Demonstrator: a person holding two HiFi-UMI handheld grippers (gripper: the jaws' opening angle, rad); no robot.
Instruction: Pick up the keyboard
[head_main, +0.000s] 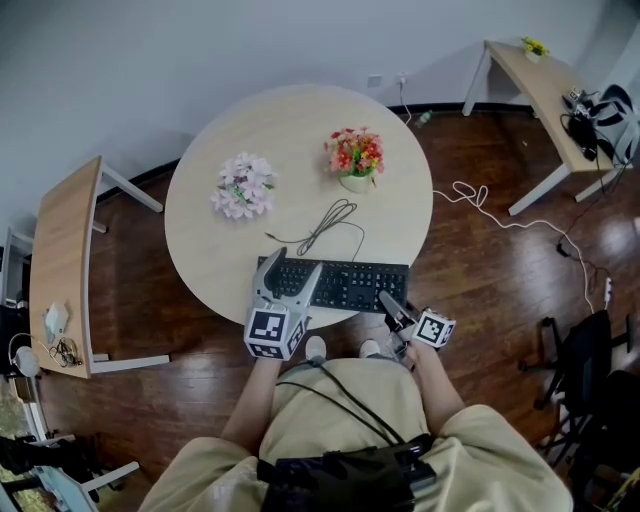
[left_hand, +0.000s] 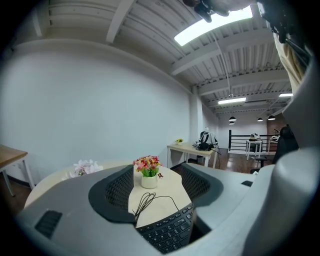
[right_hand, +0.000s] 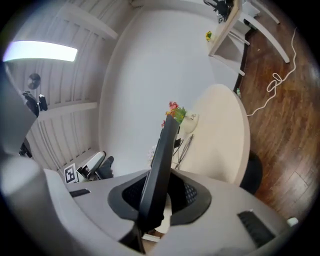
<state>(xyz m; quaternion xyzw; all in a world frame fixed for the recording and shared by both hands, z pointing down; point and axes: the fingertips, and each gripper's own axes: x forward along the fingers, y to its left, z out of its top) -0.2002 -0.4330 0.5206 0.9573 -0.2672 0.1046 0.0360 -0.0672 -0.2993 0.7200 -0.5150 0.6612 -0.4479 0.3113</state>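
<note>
Right gripper view: the right gripper (right_hand: 160, 197) is clamped on the edge of the black keyboard (right_hand: 161, 150), which runs edge-on between its jaws. The left gripper (left_hand: 156, 189) is open, with the keyboard's other end just below its jaws, over the counter (head_main: 290, 130).

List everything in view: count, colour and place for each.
round table: one, light wood, centre.
keyboard: one, black, at the table's near edge.
keyboard cable: one, black, looped on the table behind the keyboard.
potted flowers: one, red and pink in a white pot, far right of the tabletop.
flower bunch: one, pale pink, far left of the tabletop.
left desk: one, light wood, white legs.
right desk: one, light wood, white legs.
floor cable: one, white, on dark wood floor, right.
shoes: two, white, beneath the table edge.
left gripper: grey, jaws apart around the keyboard's left end.
right gripper: grey, jaws closed on the keyboard's right end.
</note>
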